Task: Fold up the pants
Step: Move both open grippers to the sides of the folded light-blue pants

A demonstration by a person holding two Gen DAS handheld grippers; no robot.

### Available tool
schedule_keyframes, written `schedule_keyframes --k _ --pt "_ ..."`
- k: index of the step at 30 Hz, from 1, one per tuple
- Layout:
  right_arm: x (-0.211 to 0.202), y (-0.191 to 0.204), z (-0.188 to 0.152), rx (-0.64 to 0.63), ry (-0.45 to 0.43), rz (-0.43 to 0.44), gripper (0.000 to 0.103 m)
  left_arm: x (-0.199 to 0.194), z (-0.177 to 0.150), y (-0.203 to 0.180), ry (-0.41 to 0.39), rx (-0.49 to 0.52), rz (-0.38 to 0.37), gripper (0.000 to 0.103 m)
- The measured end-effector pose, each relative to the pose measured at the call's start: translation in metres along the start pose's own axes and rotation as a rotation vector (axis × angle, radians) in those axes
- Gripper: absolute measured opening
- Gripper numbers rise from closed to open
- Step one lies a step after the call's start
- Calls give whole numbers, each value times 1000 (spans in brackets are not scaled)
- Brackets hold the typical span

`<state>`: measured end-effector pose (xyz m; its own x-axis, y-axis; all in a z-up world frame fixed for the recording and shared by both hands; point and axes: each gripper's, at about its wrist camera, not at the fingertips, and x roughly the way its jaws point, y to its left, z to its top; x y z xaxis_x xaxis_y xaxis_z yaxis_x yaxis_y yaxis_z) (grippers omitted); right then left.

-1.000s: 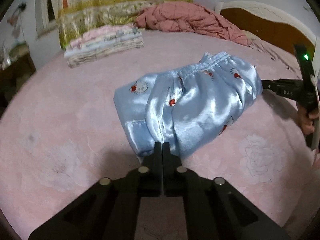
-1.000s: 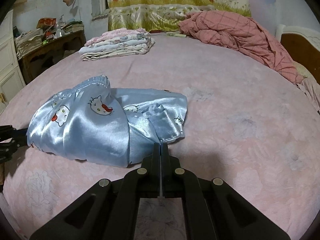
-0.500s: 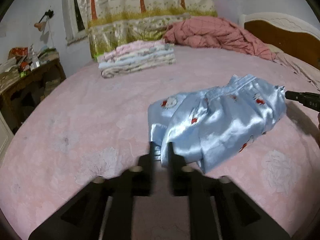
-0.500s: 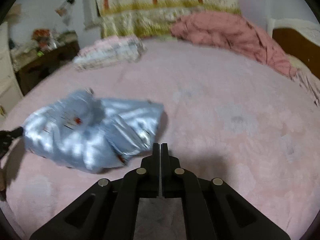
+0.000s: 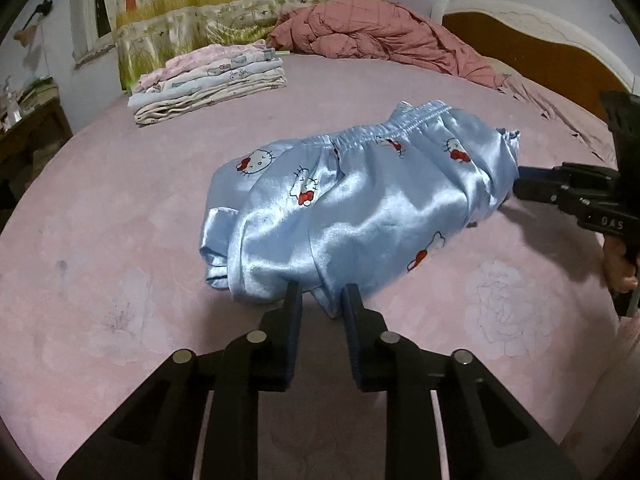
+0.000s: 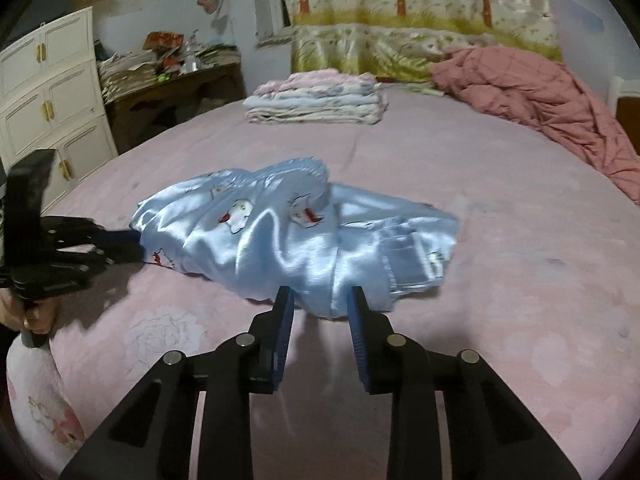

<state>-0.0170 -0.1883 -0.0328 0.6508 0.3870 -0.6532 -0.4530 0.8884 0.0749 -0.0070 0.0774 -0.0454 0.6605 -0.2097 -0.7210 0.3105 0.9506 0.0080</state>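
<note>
The light blue satin pants with cartoon cat prints lie folded in a loose bundle on the pink bed; they also show in the right wrist view. My left gripper is open, its fingertips at the near edge of the bundle with a bit of fabric between them. My right gripper is open at the opposite edge of the bundle. Each gripper shows in the other's view, the right one touching the right end and the left one at the left end.
A stack of folded clothes lies at the back of the bed, also seen in the right wrist view. A crumpled red quilt lies near the headboard. A white cabinet and cluttered desk stand beside the bed.
Both grippers were shut on the pants' edges a second ago. They have opened and let go, and the pants rest on the bed. Both views swung during the motion.
</note>
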Motion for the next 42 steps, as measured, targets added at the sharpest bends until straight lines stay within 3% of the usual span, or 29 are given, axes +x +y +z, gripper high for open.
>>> schedule_keyframes --k 2,3,4,5,12,15,21,27,30,35,38,42 --pt "7 -2 3 11 13 11 26 -1 0 0 -16 -1 -7 18" --pt "10 -3 4 19 17 22 19 -1 0 0 -19 2 -9 6" --pt "12 -3 4 29 19 34 4 -1 -1 -1 -22 6 -11 0" --pt "14 -4 6 35 23 43 2 -3 -1 -3 -33 14 -8 0" --pt "11 -10 6 76 -3 -93 1 -17 3 8 -128 -34 72 0" --pt "12 -15 6 94 10 -106 0 -13 4 12 -112 -43 99 0" --pt "23 -5 5 27 53 -169 0 10 4 4 -5 0 143 0" --pt "24 -9 2 31 73 -155 1 -1 2 8 -47 -16 165 4" --pt "12 -11 1 34 40 -157 1 -21 1 13 -128 -46 137 15" --pt "-25 -11 3 63 -70 -210 1 -47 8 7 -200 -82 77 17" --pt "-46 -13 16 137 -133 -162 1 -50 30 -7 -213 -94 46 17" --pt "-39 -2 48 204 -131 -39 1 -30 67 -19 -194 -188 -26 17"
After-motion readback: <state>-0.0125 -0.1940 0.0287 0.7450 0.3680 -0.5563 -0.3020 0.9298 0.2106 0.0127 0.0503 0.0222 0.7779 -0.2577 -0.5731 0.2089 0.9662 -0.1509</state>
